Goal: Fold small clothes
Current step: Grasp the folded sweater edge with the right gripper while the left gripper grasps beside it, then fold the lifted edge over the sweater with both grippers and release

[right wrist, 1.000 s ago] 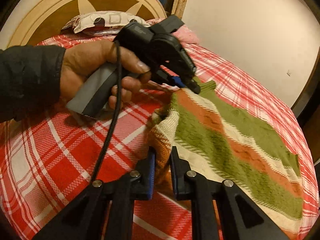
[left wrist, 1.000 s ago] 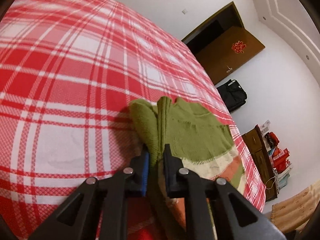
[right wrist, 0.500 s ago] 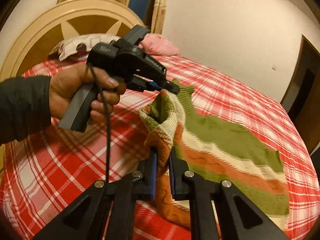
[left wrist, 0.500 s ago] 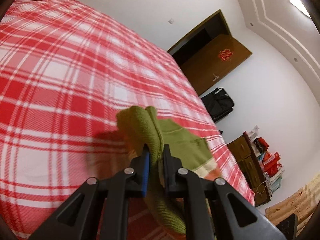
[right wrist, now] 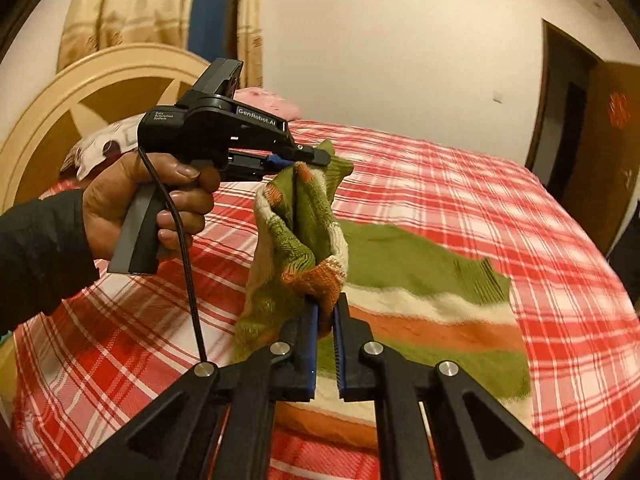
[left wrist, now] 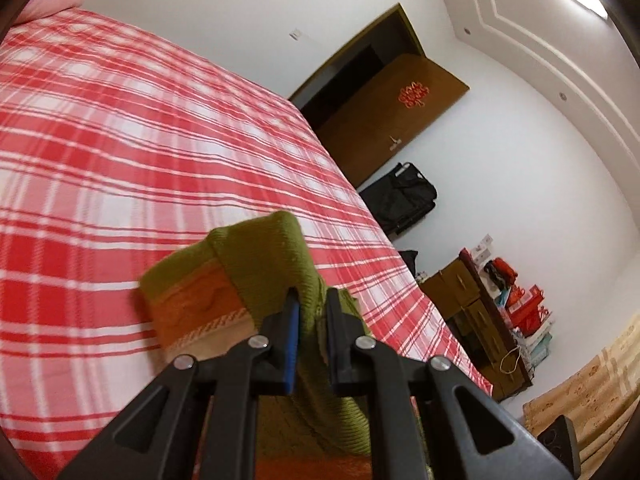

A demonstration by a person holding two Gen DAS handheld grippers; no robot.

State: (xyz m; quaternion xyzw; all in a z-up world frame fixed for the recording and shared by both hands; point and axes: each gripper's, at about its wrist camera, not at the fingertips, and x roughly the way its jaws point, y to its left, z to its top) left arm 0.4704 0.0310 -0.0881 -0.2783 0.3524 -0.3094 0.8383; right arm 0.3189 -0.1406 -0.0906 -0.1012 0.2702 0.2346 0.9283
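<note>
Both tools pinch the green, orange and cream striped knitted sweater (right wrist: 400,280): left tool (right wrist: 316,157) its far edge, right tool (right wrist: 326,312) its near edge, raised above the red plaid bed (right wrist: 520,200); mid-fold; next, probably carry the edge rightwards and lay it flat.

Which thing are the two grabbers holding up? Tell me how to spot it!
Find the big bed with the red and white checked cover. On it lies a small knitted sweater, one edge pinched by the left gripper and the right gripper. It alone has green, orange and cream stripes.
</note>
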